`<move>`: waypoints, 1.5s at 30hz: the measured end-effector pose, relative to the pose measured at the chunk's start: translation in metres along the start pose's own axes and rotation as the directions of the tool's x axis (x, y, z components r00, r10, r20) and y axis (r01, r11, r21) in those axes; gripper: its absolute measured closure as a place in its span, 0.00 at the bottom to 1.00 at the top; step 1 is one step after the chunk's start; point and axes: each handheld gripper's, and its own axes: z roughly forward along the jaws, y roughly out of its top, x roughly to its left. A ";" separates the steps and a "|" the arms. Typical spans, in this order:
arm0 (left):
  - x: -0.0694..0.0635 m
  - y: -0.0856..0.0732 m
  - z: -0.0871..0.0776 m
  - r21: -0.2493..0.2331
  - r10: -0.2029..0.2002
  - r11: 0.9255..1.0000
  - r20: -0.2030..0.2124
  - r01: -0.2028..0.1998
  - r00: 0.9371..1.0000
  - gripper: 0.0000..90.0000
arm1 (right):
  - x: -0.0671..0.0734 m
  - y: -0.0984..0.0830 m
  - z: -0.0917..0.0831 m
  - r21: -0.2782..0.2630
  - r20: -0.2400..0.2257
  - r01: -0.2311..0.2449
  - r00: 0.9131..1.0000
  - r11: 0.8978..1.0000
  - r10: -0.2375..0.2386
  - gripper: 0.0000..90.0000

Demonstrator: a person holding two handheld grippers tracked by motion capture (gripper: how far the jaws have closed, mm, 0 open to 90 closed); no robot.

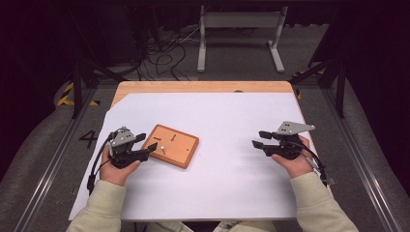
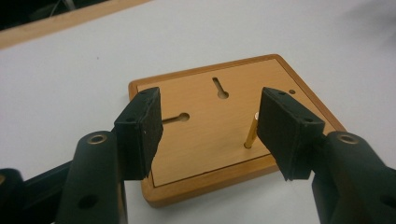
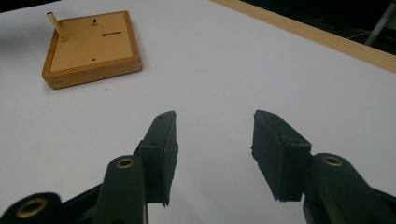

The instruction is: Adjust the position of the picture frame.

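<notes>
A flat wooden board (image 1: 171, 145) with two keyhole slots and an upright brass pin (image 1: 164, 149) lies on the white sheet, left of centre. My left gripper (image 1: 146, 145) is open at the board's near-left corner, jaws just above its edge. In the left gripper view the board (image 2: 219, 135) lies between and beyond the jaws, and the brass pin (image 2: 252, 133) stands just inside the right jaw, untouched. My right gripper (image 1: 260, 139) is open over bare sheet at the right, nothing between its jaws. The right gripper view has the board (image 3: 91, 46) and pin (image 3: 58, 26) far off.
A white sheet (image 1: 217, 183) covers a wooden table whose far edge (image 1: 203, 87) is bare. Metal rails run along both sides of the table. Cables and a white stand (image 1: 239, 34) are on the floor beyond it.
</notes>
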 end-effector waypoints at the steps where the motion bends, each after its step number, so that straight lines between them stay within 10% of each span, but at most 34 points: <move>1: 0.000 0.001 0.000 -0.002 0.004 1.000 0.000 -0.004 1.000 0.44 | 0.000 0.000 -0.001 0.001 0.002 0.002 1.000 1.000 -0.002 0.56; 13: 0.013 0.011 -0.002 0.008 -0.067 0.998 -0.024 0.068 0.997 0.46 | 0.000 -0.002 -0.003 -0.003 0.011 -0.002 1.000 1.000 0.002 0.56; 31: 0.041 0.013 0.023 0.082 -0.144 0.984 -0.131 0.156 0.981 1.00 | 0.003 -0.003 -0.001 0.005 0.010 -0.004 1.000 1.000 0.004 0.57; 45: 0.053 -0.002 0.053 0.200 -0.146 0.965 -0.139 0.172 0.979 1.00 | 0.003 -0.010 -0.009 0.007 0.033 -0.015 0.999 1.000 0.015 0.57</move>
